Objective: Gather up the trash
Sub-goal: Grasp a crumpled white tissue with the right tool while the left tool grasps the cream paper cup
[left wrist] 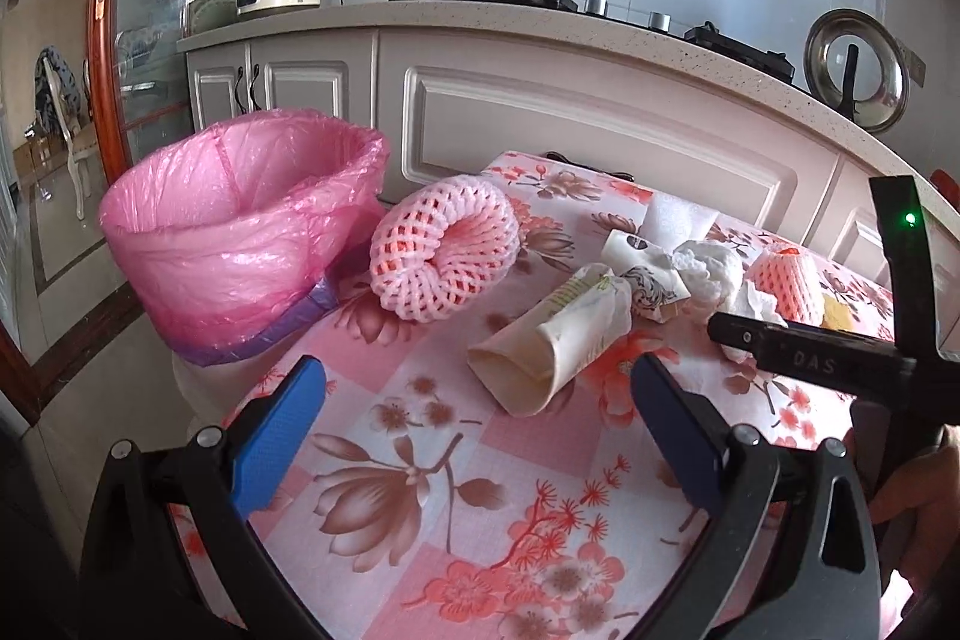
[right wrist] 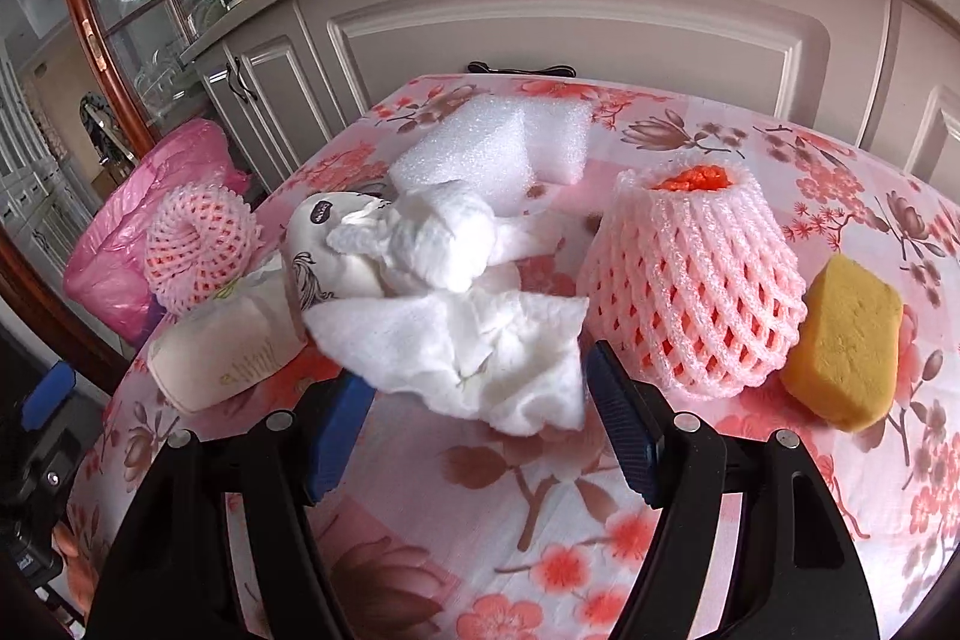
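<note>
A bin lined with a pink bag (left wrist: 240,232) stands off the table's left edge. On the floral tablecloth (left wrist: 456,490) lie a pink foam net ring (left wrist: 444,250), a tipped paper cup (left wrist: 552,340), crumpled white tissue (right wrist: 468,340), a white foam block (right wrist: 498,148) and a net-wrapped orange fruit (right wrist: 690,292). My left gripper (left wrist: 477,376) is open above bare cloth, short of the cup. My right gripper (right wrist: 477,376) is open too. The tissue's near edge lies between its fingertips and covers part of the left one.
A yellow sponge (right wrist: 846,340) sits right of the netted fruit. White kitchen cabinets (left wrist: 576,124) and a speckled counter (left wrist: 540,22) run behind the table. The right gripper's black frame (left wrist: 810,358) reaches in from the right in the left wrist view. A glass door (left wrist: 156,40) stands at far left.
</note>
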{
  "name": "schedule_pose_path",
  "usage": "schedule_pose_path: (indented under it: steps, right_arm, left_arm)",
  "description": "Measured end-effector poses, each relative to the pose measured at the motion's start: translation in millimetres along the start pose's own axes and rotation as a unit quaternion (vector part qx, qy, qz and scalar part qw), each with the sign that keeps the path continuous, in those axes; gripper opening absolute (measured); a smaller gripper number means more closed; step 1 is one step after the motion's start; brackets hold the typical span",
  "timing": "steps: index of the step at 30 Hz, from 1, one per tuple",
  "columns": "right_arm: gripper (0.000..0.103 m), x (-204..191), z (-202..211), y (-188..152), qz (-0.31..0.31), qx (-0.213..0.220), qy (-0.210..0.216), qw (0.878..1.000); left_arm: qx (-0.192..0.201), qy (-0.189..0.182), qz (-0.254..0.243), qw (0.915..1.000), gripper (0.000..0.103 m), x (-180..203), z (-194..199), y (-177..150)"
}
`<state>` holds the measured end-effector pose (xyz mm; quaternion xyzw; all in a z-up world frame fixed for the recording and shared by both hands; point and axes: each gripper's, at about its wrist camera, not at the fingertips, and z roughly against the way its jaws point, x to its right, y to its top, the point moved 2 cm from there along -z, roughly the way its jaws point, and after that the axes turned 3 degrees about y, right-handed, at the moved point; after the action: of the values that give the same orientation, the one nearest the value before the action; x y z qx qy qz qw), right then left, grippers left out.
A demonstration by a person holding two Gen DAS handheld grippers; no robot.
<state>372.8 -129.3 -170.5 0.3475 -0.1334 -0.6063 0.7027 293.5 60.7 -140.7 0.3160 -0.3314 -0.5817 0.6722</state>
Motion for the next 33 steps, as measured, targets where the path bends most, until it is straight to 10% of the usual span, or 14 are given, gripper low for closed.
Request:
schedule_pose_path:
  steps: [7,14,26,33]
  right_arm:
    - [0.04,-1.1,5.1,-2.9,0.016,0.005,0.003,1.0]
    - [0.036,10.7,27.5,-9.7,0.005,0.02,0.011,1.0]
    - [0.036,5.4,47.3,-26.2,0.001,0.032,0.024,0.999]
    - [0.036,-0.4,58.1,-38.7,0.0,0.036,0.034,0.999]
  left_arm:
    - [-0.014,-0.004,-0.005,0.9999,0.098,9.0,-20.8,5.9]
    - [-0.058,-0.015,-0.002,0.9982,0.097,21.2,-63.1,16.5]
    - [-0.095,-0.051,-0.047,0.993,0.045,52.6,-88.2,14.2]
    - [-0.073,-0.052,-0.041,0.9951,0.038,50.7,-57.2,-0.7]
